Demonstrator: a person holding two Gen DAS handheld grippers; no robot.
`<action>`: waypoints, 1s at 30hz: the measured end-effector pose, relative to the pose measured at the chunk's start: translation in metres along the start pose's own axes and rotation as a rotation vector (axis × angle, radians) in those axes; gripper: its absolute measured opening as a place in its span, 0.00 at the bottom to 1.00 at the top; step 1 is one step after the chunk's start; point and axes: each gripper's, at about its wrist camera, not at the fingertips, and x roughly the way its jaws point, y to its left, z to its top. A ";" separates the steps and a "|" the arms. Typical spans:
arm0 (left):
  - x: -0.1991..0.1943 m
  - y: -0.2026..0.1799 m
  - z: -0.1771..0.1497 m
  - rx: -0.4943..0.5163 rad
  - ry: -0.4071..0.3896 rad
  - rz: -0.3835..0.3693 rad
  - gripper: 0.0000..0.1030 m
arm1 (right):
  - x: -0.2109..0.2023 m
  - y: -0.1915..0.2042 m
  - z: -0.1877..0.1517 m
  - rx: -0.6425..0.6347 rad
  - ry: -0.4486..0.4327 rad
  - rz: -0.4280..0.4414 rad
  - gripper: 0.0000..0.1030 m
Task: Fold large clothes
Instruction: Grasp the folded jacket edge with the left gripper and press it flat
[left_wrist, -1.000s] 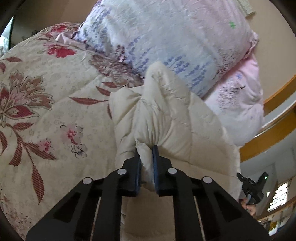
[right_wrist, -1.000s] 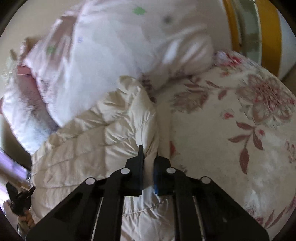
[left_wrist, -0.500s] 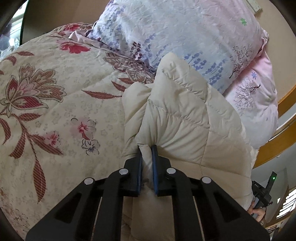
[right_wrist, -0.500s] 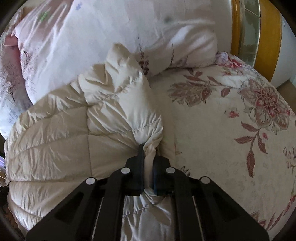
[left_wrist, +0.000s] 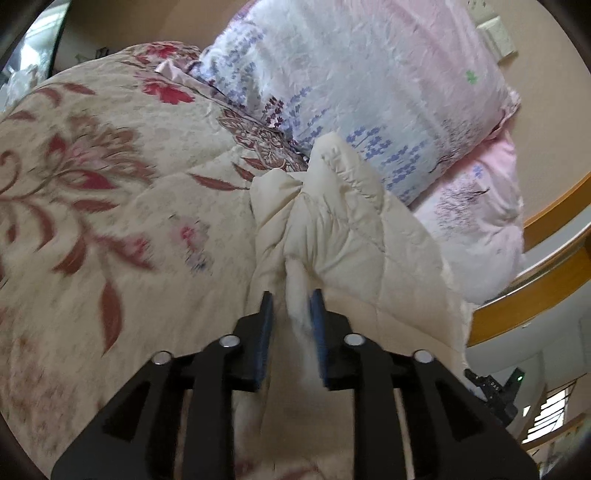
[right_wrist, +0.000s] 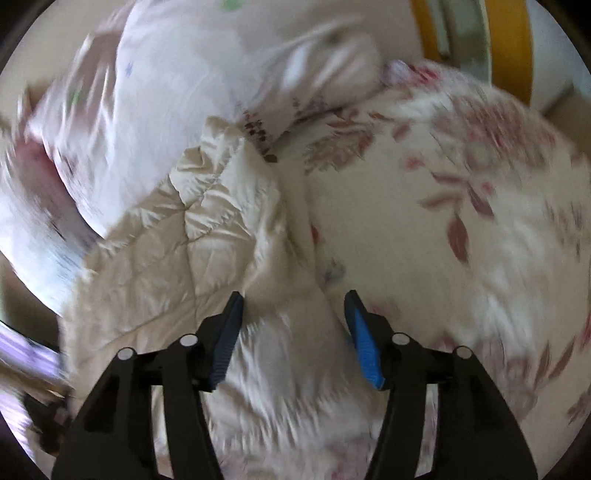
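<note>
A cream quilted puffer garment (left_wrist: 354, 236) lies on the floral bedspread (left_wrist: 110, 192), its far end against the pillows. My left gripper (left_wrist: 290, 301) has its jaws a little apart with a ridge of the cream fabric still between them. In the right wrist view the same garment (right_wrist: 192, 236) lies bunched ahead and to the left. My right gripper (right_wrist: 293, 299) is wide open over the garment's edge, gripping nothing. Both views are blurred by motion.
Two pale floral pillows (left_wrist: 369, 96) are stacked at the head of the bed, also in the right wrist view (right_wrist: 177, 85). A wooden bed frame (left_wrist: 535, 295) runs along the right. The other gripper (left_wrist: 495, 391) shows at lower right.
Both grippers were shut on the garment's edge. Now the right gripper has opened wide and let go; the left jaws have parted slightly. The garment has settled onto the bed.
</note>
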 end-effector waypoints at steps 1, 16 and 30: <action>-0.008 0.003 -0.005 -0.015 -0.005 -0.007 0.37 | -0.007 -0.008 -0.004 0.038 0.005 0.030 0.59; -0.015 0.013 -0.079 -0.216 0.113 -0.112 0.44 | -0.002 -0.046 -0.044 0.332 0.139 0.267 0.66; 0.013 0.024 -0.068 -0.450 -0.036 -0.220 0.40 | 0.014 -0.044 -0.046 0.355 0.093 0.332 0.33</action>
